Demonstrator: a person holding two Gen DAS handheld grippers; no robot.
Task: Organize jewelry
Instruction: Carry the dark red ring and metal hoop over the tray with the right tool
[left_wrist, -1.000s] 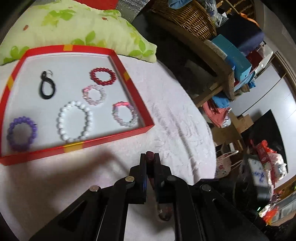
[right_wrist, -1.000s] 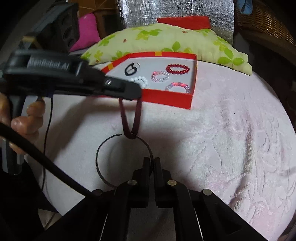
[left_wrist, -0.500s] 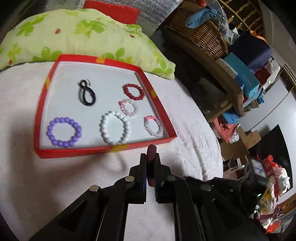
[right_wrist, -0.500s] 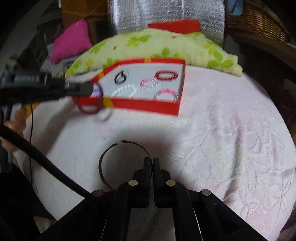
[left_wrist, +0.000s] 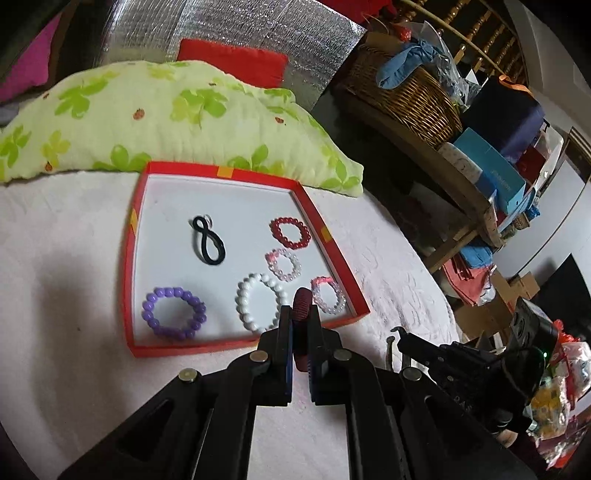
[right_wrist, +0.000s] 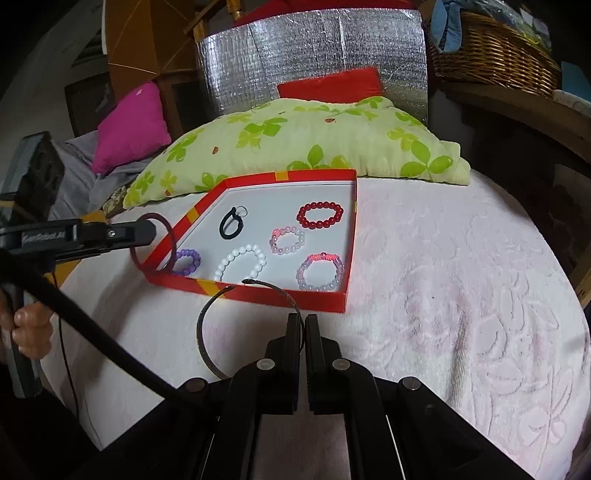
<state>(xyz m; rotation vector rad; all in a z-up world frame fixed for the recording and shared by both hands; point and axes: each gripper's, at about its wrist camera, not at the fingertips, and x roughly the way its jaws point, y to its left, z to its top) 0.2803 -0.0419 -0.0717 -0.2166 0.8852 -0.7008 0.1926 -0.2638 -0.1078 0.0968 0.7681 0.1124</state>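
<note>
A red tray (left_wrist: 127, 266) (right_wrist: 317, 296) with a white floor lies on the pink cloth and holds several bead bracelets and a black loop (left_wrist: 208, 242) (right_wrist: 229, 224). My left gripper (left_wrist: 300, 314) (right_wrist: 147, 232) is shut on a dark red hair band (left_wrist: 303, 301) (right_wrist: 168, 230) and holds it above the tray's near-left edge. My right gripper (right_wrist: 304, 320) is shut on a thin black open headband (right_wrist: 207, 306), held just in front of the tray; it also shows in the left wrist view (left_wrist: 400, 338).
A green-flowered pillow (left_wrist: 147, 122) (right_wrist: 295, 144) lies behind the tray. A wicker basket (left_wrist: 406, 92) and boxes stand on a wooden shelf at the right. A pink cushion (right_wrist: 131, 125) lies at the back left. The pink cloth (right_wrist: 443, 277) spreads right of the tray.
My left gripper has lifted the dark red band away from the black headband and carried it to the tray's left edge. My right gripper with the headband has moved closer to the tray.
</note>
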